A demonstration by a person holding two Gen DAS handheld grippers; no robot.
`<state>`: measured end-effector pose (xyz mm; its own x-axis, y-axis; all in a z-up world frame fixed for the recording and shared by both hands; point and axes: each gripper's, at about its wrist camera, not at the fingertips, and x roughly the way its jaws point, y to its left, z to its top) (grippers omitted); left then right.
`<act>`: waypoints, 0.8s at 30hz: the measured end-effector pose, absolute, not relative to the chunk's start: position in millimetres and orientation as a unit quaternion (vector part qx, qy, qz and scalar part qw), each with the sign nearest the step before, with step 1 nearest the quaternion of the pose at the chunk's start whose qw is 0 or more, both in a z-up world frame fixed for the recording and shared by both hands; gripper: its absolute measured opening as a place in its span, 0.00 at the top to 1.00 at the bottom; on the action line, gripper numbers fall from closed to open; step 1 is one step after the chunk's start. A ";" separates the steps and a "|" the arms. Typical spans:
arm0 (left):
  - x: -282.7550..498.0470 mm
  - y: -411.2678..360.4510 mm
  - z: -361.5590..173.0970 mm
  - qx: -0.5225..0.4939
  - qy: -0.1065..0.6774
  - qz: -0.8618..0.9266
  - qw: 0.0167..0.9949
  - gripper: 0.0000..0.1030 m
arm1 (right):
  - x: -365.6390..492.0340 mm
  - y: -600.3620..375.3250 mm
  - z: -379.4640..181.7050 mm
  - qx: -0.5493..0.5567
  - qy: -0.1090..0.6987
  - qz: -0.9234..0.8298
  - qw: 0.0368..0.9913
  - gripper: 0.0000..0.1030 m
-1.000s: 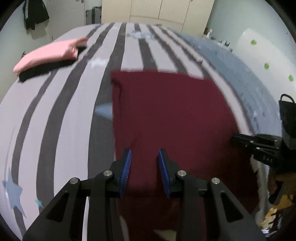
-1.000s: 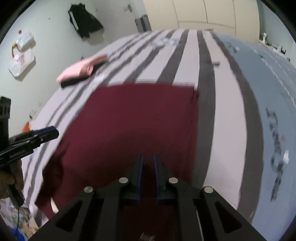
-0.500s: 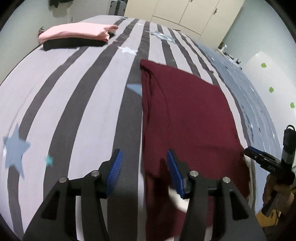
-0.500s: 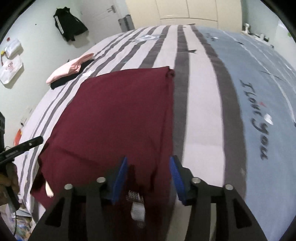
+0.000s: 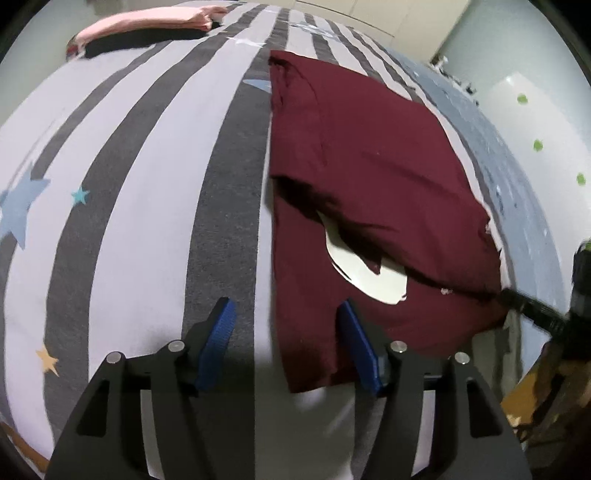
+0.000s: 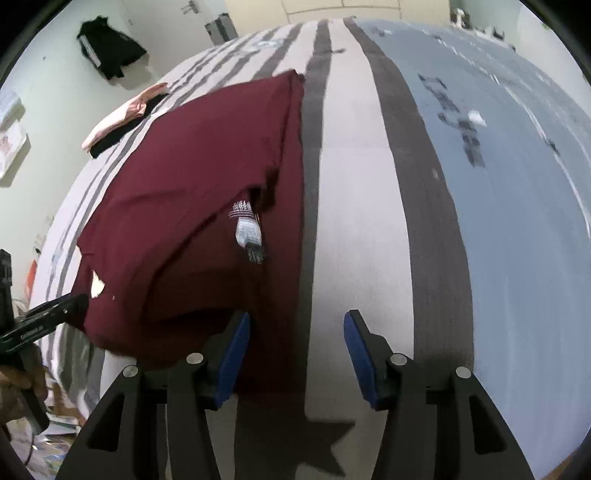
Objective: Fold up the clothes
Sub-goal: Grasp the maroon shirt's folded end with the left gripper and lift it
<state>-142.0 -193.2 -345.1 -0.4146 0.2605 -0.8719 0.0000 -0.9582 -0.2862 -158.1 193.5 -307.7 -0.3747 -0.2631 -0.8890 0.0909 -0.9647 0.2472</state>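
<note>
**A:** Left wrist view, from the left: what do you have under you?

**B:** You're over the bed (image 5: 155,192), its soft cover in broad grey and pale stripes with small printed stars. At the far left edge sits a folded pink garment (image 5: 147,23) on top of a black one (image 5: 140,38). Your left gripper (image 5: 286,339) has just been spreading its fingers; the ribbed blue pads stand apart, with nothing pinched. The near left corner of the maroon shirt (image 5: 369,147) lies between them, loose on the cover. It is a matte knit, folded over itself into a long panel, with a curved white print (image 5: 365,269) peeking from under the fold.

**A:** And the right wrist view?

**B:** At the left edge you see your other gripper, dark and blurred, beside the shirt's hem. The shirt (image 6: 192,177) lies on the striped part, with a small woven neck label (image 6: 248,230) showing; its text is too small to read. Your right gripper (image 6: 297,354) has also just been widening; its fingers gape over bare cover, the left pad just beside the shirt's edge. Further right, the cover turns plain blue-grey with dark lettering (image 6: 461,125), blurred beyond reading.
</note>
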 end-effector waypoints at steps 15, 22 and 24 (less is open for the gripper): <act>-117.8 -169.4 -350.1 -0.509 -0.084 0.851 0.095 0.57 | -156.8 178.1 -317.2 0.532 -0.088 -0.831 0.140 0.50; -123.1 -152.7 -348.8 -0.517 -0.072 0.845 0.119 0.91 | -151.7 156.6 -325.8 0.536 -0.086 -0.822 0.172 0.74; -127.6 -151.5 -344.9 -0.520 -0.075 0.842 0.120 0.93 | -154.5 155.5 -328.3 0.541 -0.096 -0.817 0.178 0.85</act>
